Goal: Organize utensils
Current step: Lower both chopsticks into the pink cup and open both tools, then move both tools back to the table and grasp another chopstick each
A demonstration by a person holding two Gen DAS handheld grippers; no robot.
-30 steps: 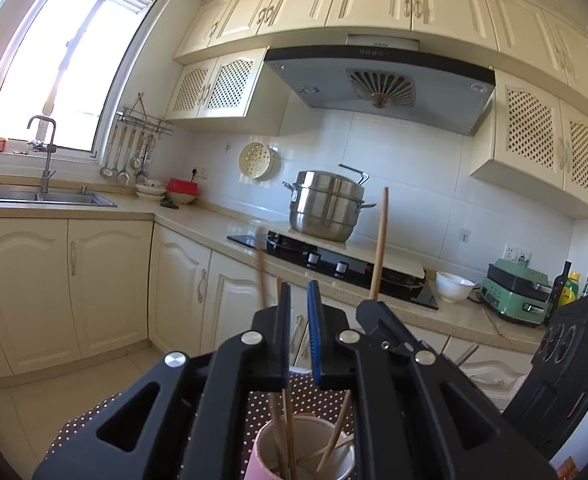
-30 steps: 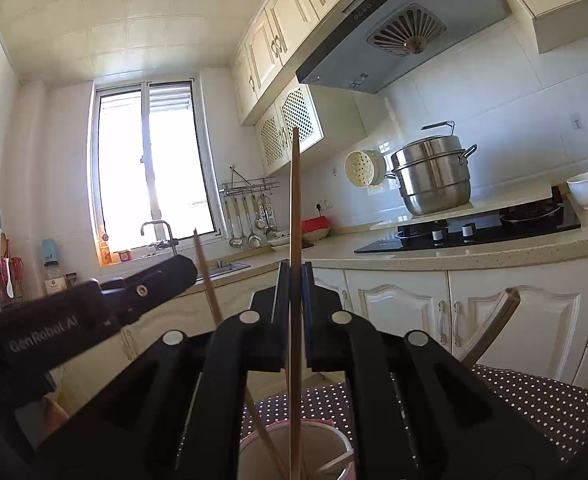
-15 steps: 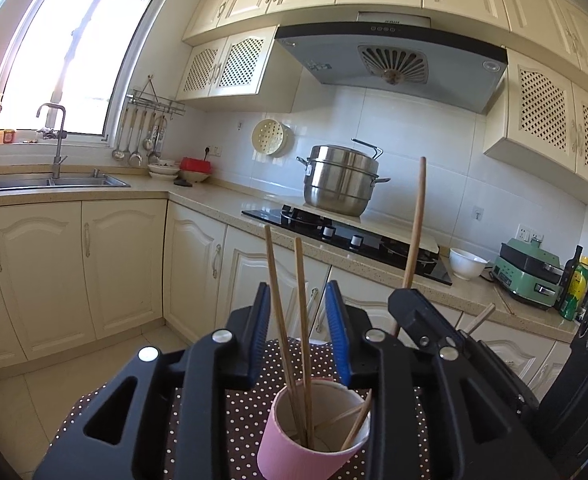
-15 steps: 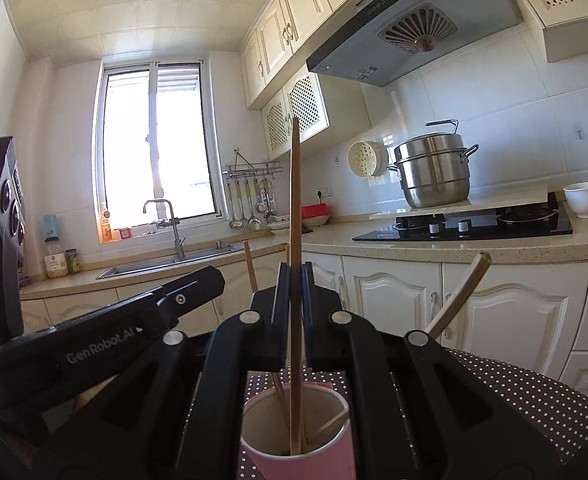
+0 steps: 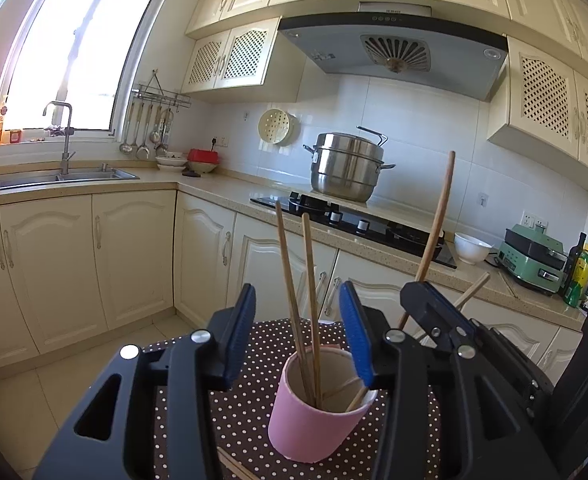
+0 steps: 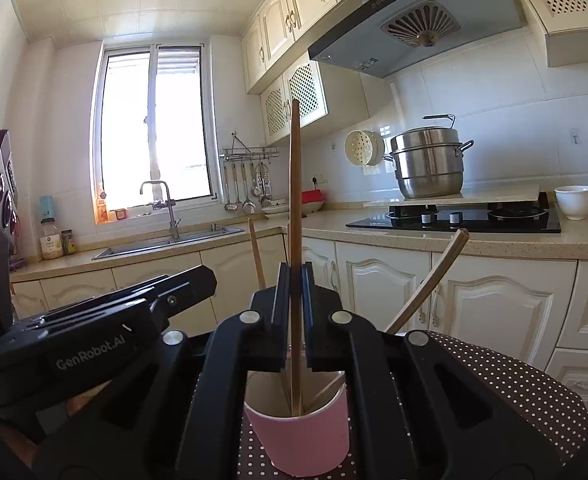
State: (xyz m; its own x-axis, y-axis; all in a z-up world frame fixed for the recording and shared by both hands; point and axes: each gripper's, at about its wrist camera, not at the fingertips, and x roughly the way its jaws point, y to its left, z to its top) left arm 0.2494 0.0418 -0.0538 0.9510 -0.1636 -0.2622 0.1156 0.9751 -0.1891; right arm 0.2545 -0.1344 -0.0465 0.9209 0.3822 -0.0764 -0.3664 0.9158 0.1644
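Note:
A pink cup [image 5: 314, 420] stands on a brown polka-dot cloth [image 5: 250, 412] and holds several wooden chopsticks. My left gripper [image 5: 298, 332] is open; two chopsticks [image 5: 294, 288] stand in the cup between its blue pads, untouched. My right gripper [image 6: 295, 276] is shut on one upright chopstick [image 6: 294, 184] whose lower end is inside the cup [image 6: 306, 436]. The right gripper [image 5: 434, 312] also shows in the left wrist view, beside the cup with its chopstick [image 5: 438, 224]. Another chopstick [image 6: 434, 276] leans right out of the cup.
A loose chopstick [image 5: 234, 466] lies on the cloth in front of the cup. Behind are a counter with a sink [image 5: 58, 178], a black stove [image 5: 350, 222] with a steel pot [image 5: 346, 168], a white bowl [image 5: 472, 248], and cabinets below.
My left gripper opened wide, releasing the two chopsticks into the cup, and drew back. My right gripper lowered its chopstick into the cup, still gripped.

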